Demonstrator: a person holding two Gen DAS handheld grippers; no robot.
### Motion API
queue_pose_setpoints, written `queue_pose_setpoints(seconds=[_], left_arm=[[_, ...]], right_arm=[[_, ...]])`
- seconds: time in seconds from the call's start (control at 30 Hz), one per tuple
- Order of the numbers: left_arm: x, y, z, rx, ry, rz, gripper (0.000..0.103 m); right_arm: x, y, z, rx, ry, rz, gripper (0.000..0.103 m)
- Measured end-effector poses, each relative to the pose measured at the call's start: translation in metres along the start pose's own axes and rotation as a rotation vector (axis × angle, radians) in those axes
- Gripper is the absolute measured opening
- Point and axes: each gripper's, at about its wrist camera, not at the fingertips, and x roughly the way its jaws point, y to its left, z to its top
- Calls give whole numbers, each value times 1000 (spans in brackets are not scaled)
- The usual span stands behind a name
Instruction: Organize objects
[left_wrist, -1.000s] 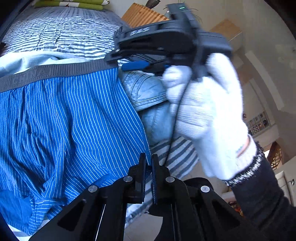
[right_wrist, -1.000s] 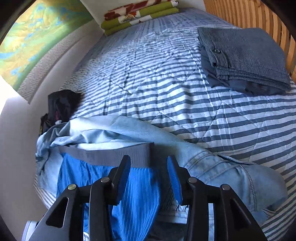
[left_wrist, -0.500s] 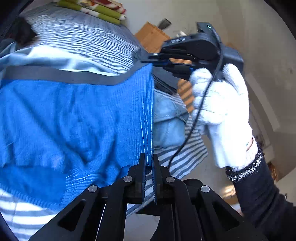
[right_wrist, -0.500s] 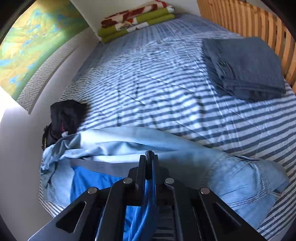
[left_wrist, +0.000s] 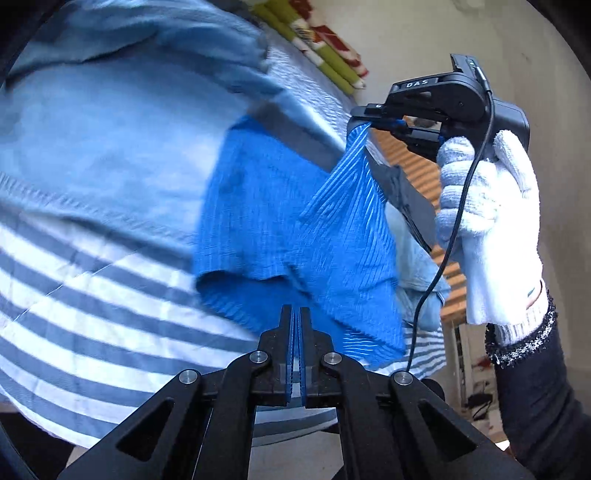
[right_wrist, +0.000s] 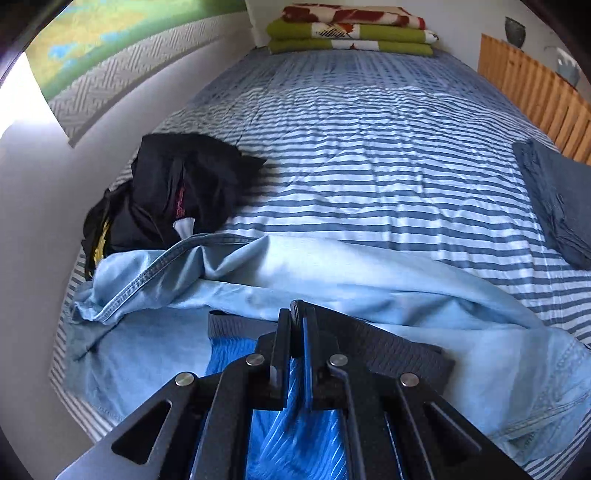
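Each hand-held gripper, left (left_wrist: 294, 314) and right (left_wrist: 360, 123), clamps blue pinstriped cotton boxer shorts (left_wrist: 295, 229) above the striped bed (right_wrist: 369, 147), mid-lift; folding likely follows.

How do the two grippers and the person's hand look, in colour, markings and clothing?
Both grippers, left gripper and right gripper, are matte black with blue pads. The right bears "DAS" lettering and a black cable. The hand wears a white knitted glove and a dark sleeve.

Boxer shorts (left_wrist: 343, 236): blue, pinstriped, grey waistband. Bedspread (right_wrist: 369, 147): blue-white stripes. Denim shirt (right_wrist: 332, 273): pale blue. Glove (left_wrist: 487, 221): white.
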Motion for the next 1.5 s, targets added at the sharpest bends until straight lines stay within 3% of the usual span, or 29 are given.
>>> queue_pose_setpoints(seconds=[0.13, 0.27, 0.3, 0.33, 0.4, 0.43, 0.53, 0.63, 0.67, 0.7, 0.73, 0.8, 0.97, 1.1, 1.5], left_arm=[[-6, 27, 5, -41, -9, 5, 0], [0, -6, 27, 81, -32, 21, 5], [1, -16, 30, 110, -34, 21, 13], [7, -27, 36, 152, -23, 25, 30], [28, -42, 45, 224, 8, 96, 51], [38, -50, 48, 238, 16, 111, 51], [64, -55, 55, 272, 46, 162, 50], [78, -53, 56, 266, 68, 148, 48], [82, -50, 56, 255, 76, 151, 41], [87, -48, 59, 238, 86, 146, 21], [92, -44, 62, 206, 97, 131, 11], [88, -35, 61, 167, 87, 117, 5], [53, -25, 51, 111, 58, 61, 4], [22, -15, 40, 97, 49, 70, 4], [7, 14, 36, 59, 34, 121, 4]], right_arm=[[23, 27, -2, -43, 40, -18, 5], [23, 28, -3, -61, 42, -33, 5], [22, 23, -3, -59, 44, -34, 5], [19, 17, -3, -54, 44, -38, 5], [15, 4, -2, -38, 44, -46, 5], [13, -2, -1, -28, 47, -42, 5], [5, -19, 1, -5, 47, -32, 5], [2, -28, 0, -6, 41, -33, 5], [2, -30, 0, -5, 42, -30, 5], [2, -31, 0, -4, 43, -28, 5], [2, -31, 0, -3, 43, -25, 5], [3, -32, -1, 2, 44, -15, 5], [-1, -17, -3, -33, 42, 19, 5], [2, 10, -3, -91, 39, 30, 5], [74, 80, -13, -180, 127, -14, 5]])
